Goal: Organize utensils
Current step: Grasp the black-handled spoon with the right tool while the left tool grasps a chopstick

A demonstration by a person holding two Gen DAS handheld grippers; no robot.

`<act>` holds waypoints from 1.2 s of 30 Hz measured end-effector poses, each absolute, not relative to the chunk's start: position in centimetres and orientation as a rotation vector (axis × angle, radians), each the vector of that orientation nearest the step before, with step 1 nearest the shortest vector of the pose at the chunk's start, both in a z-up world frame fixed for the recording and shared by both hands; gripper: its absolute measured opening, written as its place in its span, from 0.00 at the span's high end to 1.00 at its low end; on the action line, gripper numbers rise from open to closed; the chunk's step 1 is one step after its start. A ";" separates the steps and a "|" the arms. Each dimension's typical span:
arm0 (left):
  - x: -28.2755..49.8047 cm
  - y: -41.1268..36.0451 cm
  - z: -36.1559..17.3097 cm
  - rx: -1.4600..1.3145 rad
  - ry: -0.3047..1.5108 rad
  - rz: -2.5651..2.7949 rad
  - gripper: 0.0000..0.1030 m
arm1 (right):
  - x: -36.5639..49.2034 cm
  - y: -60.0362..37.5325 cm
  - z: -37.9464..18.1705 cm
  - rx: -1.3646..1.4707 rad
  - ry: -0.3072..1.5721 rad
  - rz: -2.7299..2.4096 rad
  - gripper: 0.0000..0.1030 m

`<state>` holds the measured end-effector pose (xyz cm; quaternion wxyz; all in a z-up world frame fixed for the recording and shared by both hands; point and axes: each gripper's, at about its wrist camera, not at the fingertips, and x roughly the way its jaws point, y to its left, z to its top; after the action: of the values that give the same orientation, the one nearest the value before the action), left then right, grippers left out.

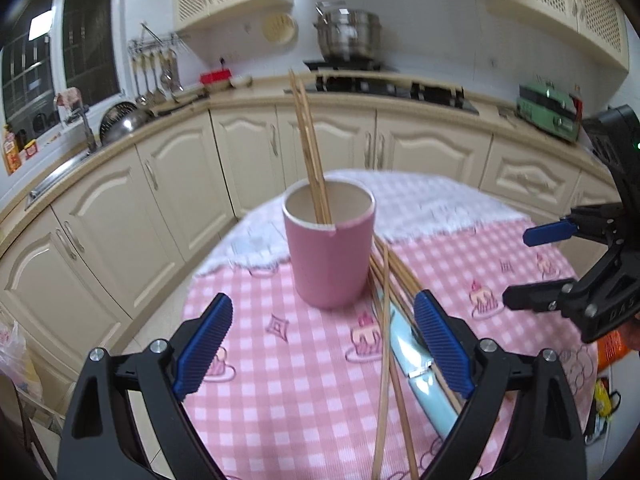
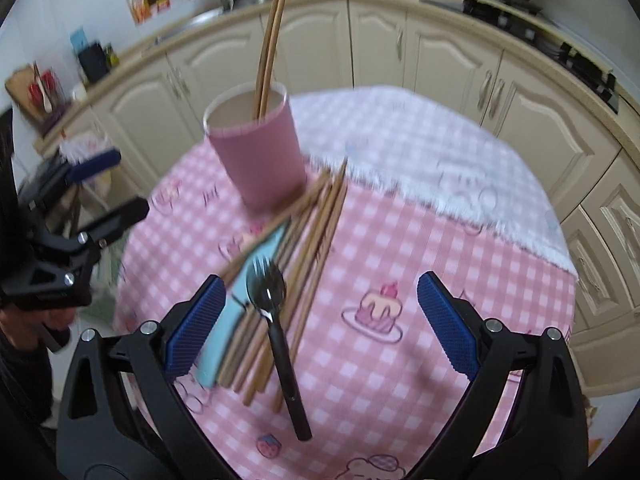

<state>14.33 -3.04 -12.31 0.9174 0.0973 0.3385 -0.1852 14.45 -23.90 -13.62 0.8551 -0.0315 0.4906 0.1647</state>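
A pink cup (image 1: pixel 330 244) stands on the pink checked tablecloth (image 1: pixel 280 380) with a few wooden chopsticks (image 1: pixel 308 140) upright in it. It also shows in the right wrist view (image 2: pixel 258 152). More chopsticks (image 2: pixel 308 248) lie in a loose pile beside the cup, over a light blue flat piece (image 2: pixel 224 336). A black spork (image 2: pixel 276 320) lies on the pile. My left gripper (image 1: pixel 324 344) is open and empty, just short of the cup. My right gripper (image 2: pixel 320 320) is open and empty above the spork and pile.
The round table's far part is covered by a white fluffy cloth (image 2: pixel 420 148). Cream kitchen cabinets (image 1: pixel 320 140) curve behind the table, with a sink (image 1: pixel 60 168) at left and a hob with a steel pot (image 1: pixel 348 36) at the back.
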 end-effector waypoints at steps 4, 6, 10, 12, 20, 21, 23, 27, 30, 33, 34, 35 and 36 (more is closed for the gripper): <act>14.8 -4.0 -13.7 0.257 0.761 -0.403 0.12 | 14.4 -22.5 -15.9 -0.138 1.114 0.389 0.23; 14.9 -4.5 -14.5 0.281 0.794 -0.417 0.12 | 14.3 -22.1 -16.9 -0.148 1.151 0.421 0.36; 15.5 -5.4 -16.0 0.323 0.857 -0.447 0.13 | 14.1 -21.2 -18.2 -0.170 1.190 0.448 0.56; 15.8 -5.9 -16.6 0.341 0.886 -0.462 0.13 | 14.0 -20.8 -18.4 -0.183 1.200 0.462 0.62; 17.2 -7.6 -18.0 0.412 0.972 -0.513 0.16 | 14.2 -19.9 -19.4 -0.218 1.251 0.495 0.67; 17.4 -7.8 -18.2 0.424 0.986 -0.522 0.18 | 14.3 -19.8 -19.6 -0.214 1.256 0.499 0.67; 18.0 -8.3 -18.7 0.444 1.015 -0.536 0.22 | 14.6 -19.7 -20.0 -0.204 1.264 0.503 0.70; 19.0 -8.9 -19.5 0.464 1.064 -0.565 0.32 | 15.1 -19.6 -20.3 -0.181 1.271 0.514 0.74; 19.8 -9.3 -20.0 0.464 1.106 -0.591 0.45 | 15.4 -19.9 -20.3 -0.168 1.274 0.522 0.76; 20.4 -9.6 -20.3 0.443 1.136 -0.627 0.57 | 15.6 -20.6 -19.9 -0.157 1.275 0.530 0.79; 20.6 -9.6 -20.3 0.435 1.143 -0.631 0.70 | 15.7 -20.6 -19.8 -0.156 1.274 0.531 0.81; 20.7 -9.6 -20.3 0.437 1.153 -0.631 0.79 | 15.8 -20.7 -19.7 -0.156 1.272 0.531 0.82; 20.8 -9.7 -20.4 0.441 1.152 -0.633 0.82 | 16.0 -20.8 -19.6 -0.154 1.270 0.530 0.83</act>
<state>20.76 -9.74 -20.37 0.7691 0.2033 0.5311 -0.2916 16.01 -20.76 -19.57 0.7697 -0.0708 0.5856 0.2443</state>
